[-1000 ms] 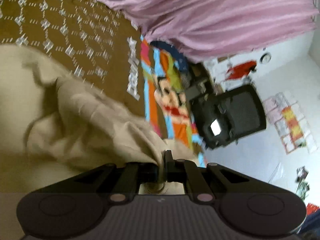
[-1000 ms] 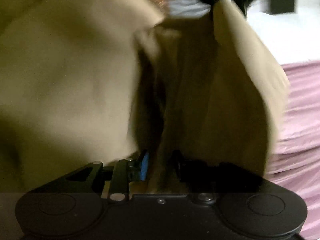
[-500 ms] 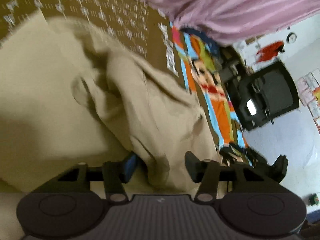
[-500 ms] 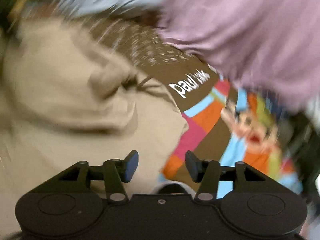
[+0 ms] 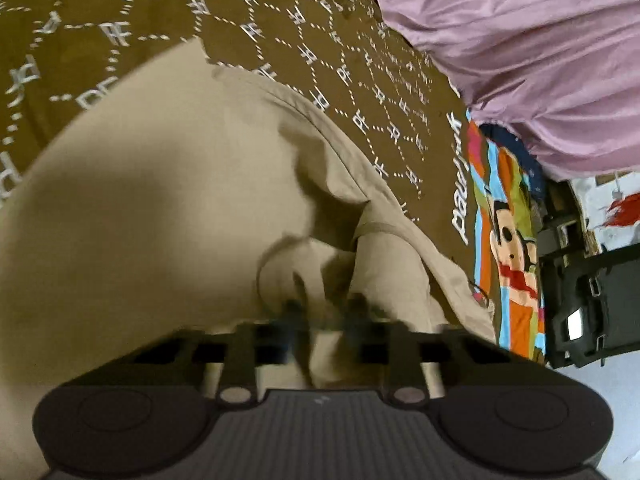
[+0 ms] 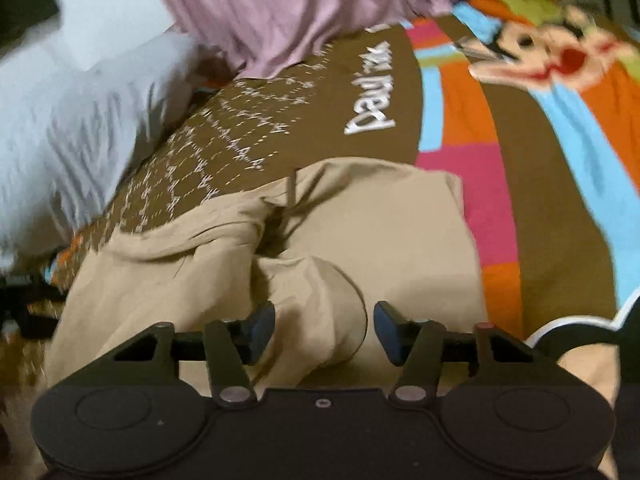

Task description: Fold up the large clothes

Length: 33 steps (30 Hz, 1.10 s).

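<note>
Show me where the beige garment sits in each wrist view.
Left wrist: beige garment fills the left and centre, running under the left claw.
Right wrist: it lies at lower centre, just ahead of the right claw.
Shared landmark: the white lettering on the brown blanket.

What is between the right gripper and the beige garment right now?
Nothing visible. The right gripper is open with a rounded fold of the beige garment directly between its fingers, lying on the patterned bedspread.
</note>
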Each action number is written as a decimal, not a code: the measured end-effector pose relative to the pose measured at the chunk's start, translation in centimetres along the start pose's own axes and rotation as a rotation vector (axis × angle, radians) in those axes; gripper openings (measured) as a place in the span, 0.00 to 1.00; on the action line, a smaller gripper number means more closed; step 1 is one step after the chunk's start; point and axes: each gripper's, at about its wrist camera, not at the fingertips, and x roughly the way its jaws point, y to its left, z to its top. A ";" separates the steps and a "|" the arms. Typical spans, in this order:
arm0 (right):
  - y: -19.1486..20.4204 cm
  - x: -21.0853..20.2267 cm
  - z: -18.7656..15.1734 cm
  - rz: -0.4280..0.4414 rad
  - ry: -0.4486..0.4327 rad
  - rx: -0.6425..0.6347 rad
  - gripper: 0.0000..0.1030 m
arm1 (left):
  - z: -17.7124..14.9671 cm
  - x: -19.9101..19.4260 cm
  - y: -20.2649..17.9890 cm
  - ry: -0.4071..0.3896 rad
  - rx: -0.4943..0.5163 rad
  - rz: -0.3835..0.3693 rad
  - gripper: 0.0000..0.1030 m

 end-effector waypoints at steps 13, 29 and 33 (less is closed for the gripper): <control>5.7 4.3 -1.3 -0.198 -0.134 -0.480 0.06 | -3.3 -1.5 -4.0 -0.293 0.424 0.280 0.00; 9.3 -1.4 -0.6 -0.178 -0.268 -0.575 0.59 | -5.1 -5.8 -6.5 -0.349 0.460 0.173 0.64; 12.0 1.2 -0.8 -0.129 -0.237 -0.648 0.62 | -6.2 -2.0 -8.4 -0.290 0.538 0.272 0.64</control>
